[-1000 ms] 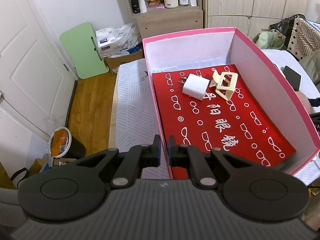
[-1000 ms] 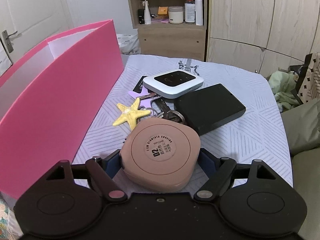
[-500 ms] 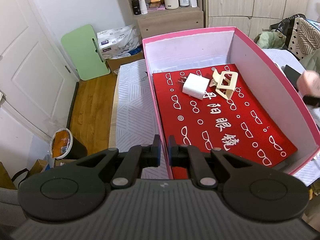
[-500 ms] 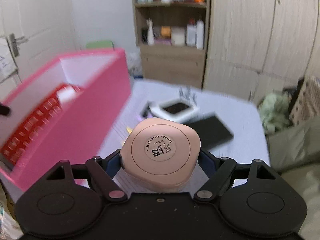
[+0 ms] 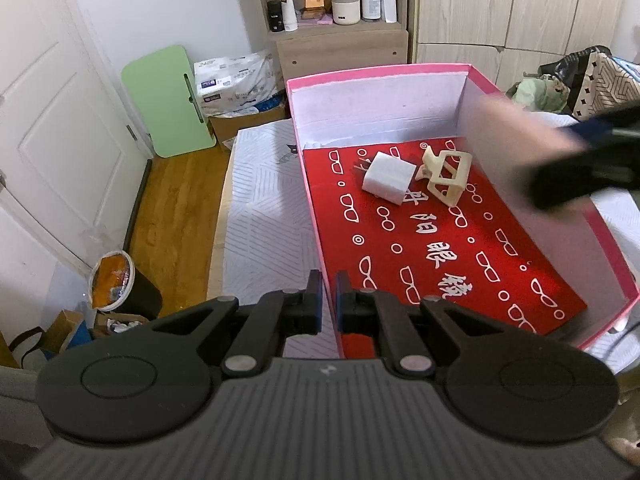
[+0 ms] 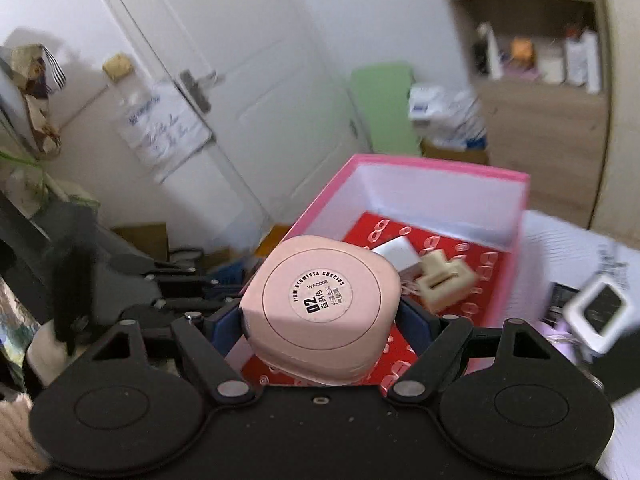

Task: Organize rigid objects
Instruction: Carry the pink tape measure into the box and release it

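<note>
Two grippers: left gripper (image 5: 328,300) pinched shut on near wall of open pink cardboard box (image 5: 376,74); right gripper (image 6: 320,320) clamped around rounded pink plastic compact (image 6: 322,300), held above box's red patterned floor, near white charger cube (image 6: 396,254) and cream hair claw (image 6: 442,280).

White door (image 5: 52,128), wood floor (image 5: 168,216) (shelf (image 5: 340,36) behind).
</note>
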Motion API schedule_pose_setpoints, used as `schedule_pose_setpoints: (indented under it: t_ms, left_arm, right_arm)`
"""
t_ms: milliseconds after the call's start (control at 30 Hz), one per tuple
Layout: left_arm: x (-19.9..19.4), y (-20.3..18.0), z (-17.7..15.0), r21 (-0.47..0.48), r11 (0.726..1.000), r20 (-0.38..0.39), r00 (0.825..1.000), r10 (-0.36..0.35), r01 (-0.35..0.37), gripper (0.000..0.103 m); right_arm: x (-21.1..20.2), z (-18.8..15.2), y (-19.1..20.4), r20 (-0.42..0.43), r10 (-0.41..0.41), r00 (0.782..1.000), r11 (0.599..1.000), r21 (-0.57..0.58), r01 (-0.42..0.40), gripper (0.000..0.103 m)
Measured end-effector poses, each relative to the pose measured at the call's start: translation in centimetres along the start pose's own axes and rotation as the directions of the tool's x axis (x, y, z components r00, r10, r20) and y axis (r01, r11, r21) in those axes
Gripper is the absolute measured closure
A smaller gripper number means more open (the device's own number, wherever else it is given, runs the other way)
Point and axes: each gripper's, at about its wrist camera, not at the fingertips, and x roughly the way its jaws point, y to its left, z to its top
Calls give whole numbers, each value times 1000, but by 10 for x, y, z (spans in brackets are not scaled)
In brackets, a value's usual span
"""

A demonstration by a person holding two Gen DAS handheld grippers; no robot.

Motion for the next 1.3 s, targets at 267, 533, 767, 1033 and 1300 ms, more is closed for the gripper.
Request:
schedule_pose_setpoints:
  t_ms: [267, 533, 767, 1033, 1300]
  left_arm:
    - [2, 4, 3, -17, 1000, -6, 1000, -21, 21, 97]
    - [2, 5, 2, -14, 999, -3, 999, -34, 34, 96]
    - [3, 4, 4, -16, 999, -11, 999, -36, 36, 96]
    - [3, 5, 3, -25, 999, -9, 999, -35, 35, 96]
    - [3, 4, 4, -22, 999, -13, 999, -34, 33, 96]
  right_arm:
    - [93, 17, -20, -178, 59, 982, 984, 174, -28, 19]
    - [125, 11, -10, -231, -2, 973, 988, 152, 38, 18]
    - [126, 7, -4, -237, -44, 970, 987, 138, 79, 17]
    - [103, 8, -8, -206, -27, 978, 985, 162, 61, 17]
    - [9, 11, 10, -110, -41, 993, 995, 82, 50, 17]
